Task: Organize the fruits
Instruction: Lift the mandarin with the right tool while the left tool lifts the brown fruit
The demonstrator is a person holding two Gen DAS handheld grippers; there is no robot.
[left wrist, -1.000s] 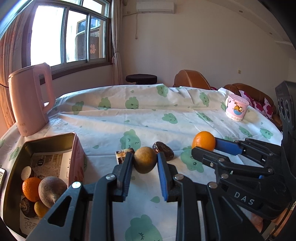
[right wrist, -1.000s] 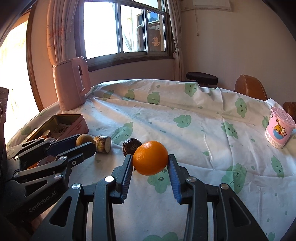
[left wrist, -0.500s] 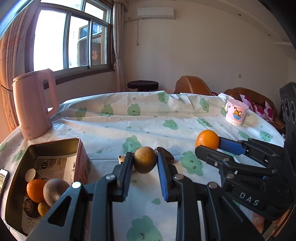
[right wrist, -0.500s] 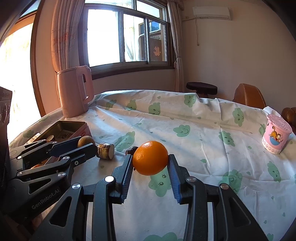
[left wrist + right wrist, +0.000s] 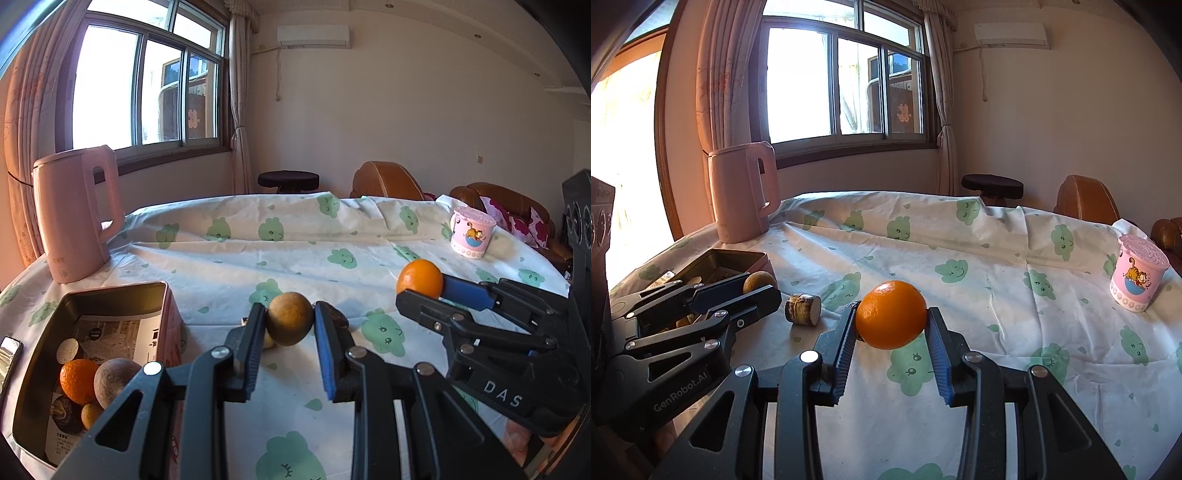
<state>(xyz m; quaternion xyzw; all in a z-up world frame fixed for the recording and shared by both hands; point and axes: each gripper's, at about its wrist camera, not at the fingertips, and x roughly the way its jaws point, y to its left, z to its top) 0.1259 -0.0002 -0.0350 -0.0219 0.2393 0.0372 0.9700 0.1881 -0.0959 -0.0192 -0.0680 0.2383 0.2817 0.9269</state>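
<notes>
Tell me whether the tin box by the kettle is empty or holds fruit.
Holds fruit: the tin box is open, with an orange and brownish round fruits at its near end; the far end shows only paper lining.

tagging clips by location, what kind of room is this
Most likely a home living or dining room: a table under a cloud-print tablecloth with a pink electric kettle, brown leather armchairs behind it, and a wall air conditioner beside a curtained window.

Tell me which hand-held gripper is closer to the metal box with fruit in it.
Left. The left hand-held gripper, shut on a brown fruit, is right beside the box; the right hand-held gripper, shut on an orange, is farther off.
</notes>
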